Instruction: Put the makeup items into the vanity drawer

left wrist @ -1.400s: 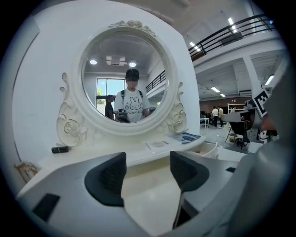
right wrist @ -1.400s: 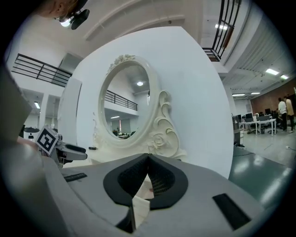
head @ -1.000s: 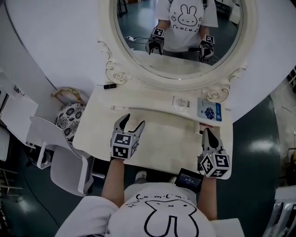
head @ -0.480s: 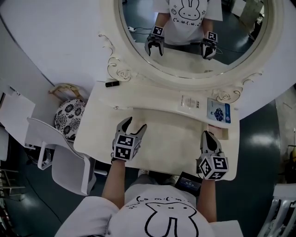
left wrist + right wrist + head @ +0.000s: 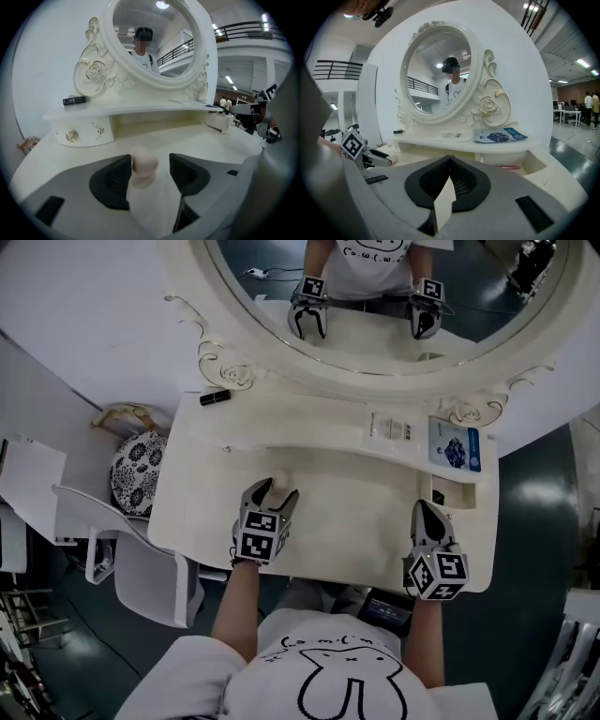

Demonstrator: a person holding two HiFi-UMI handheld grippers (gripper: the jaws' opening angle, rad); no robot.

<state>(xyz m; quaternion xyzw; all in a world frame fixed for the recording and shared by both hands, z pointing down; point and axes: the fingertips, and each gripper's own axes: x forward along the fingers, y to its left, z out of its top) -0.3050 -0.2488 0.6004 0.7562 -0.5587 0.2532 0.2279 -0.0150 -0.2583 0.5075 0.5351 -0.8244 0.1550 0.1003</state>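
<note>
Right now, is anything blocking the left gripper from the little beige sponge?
Nothing visible. The sponge stands on the tabletop right between the left gripper's open fingers, which have just been closing a little.

The vanity top [image 5: 347, 512] is finished in smooth cream paint with a satin sheen. The mirror glass [image 5: 164, 51], upper centre, is glossy; its carved frame [image 5: 95, 71] is painted cream. The drawer knob [image 5: 71, 136] at left is shiny metal. The makeup sponge [image 5: 144, 164] is matt. The right gripper [image 5: 450, 159] is moulded in matt grey plastic, with ribbed black pads [image 5: 461, 184]. The packet [image 5: 455, 444] at right is glossy.
</note>
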